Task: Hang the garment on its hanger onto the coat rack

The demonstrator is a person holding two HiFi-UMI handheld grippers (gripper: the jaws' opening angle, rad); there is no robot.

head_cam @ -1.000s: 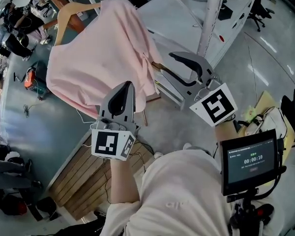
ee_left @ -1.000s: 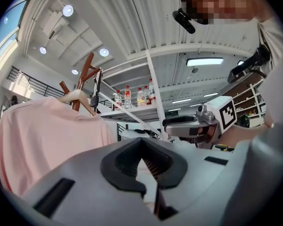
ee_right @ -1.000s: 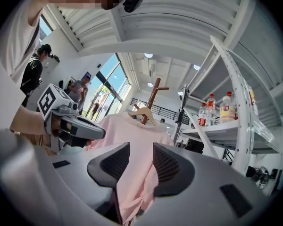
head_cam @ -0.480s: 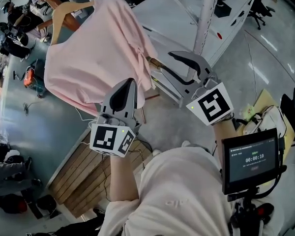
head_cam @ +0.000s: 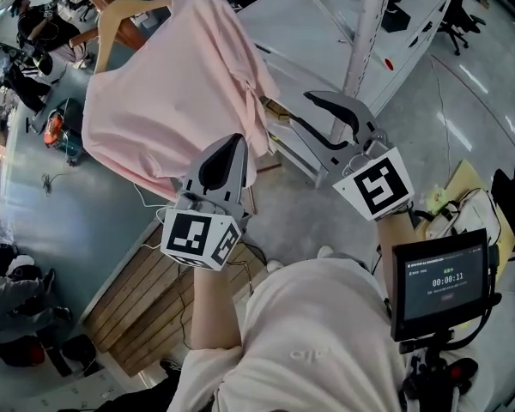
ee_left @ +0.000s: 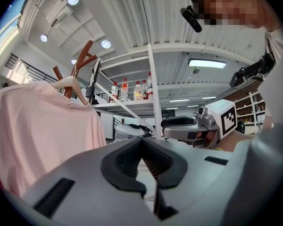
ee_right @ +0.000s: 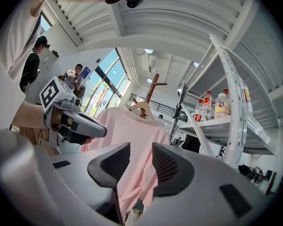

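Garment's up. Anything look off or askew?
The pink garment looks lopsided on the wooden hanger. In the head view one hanger arm shows bare, while the cloth bunches toward the other side. Nothing spilled or damaged shows.

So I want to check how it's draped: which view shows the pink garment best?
The head view: the pink garment shows nearly whole, from wooden hanger to hem. The left gripper view cuts it at the picture's edge and behind the left claw; the right gripper view shows it smaller, partly behind the right claw.
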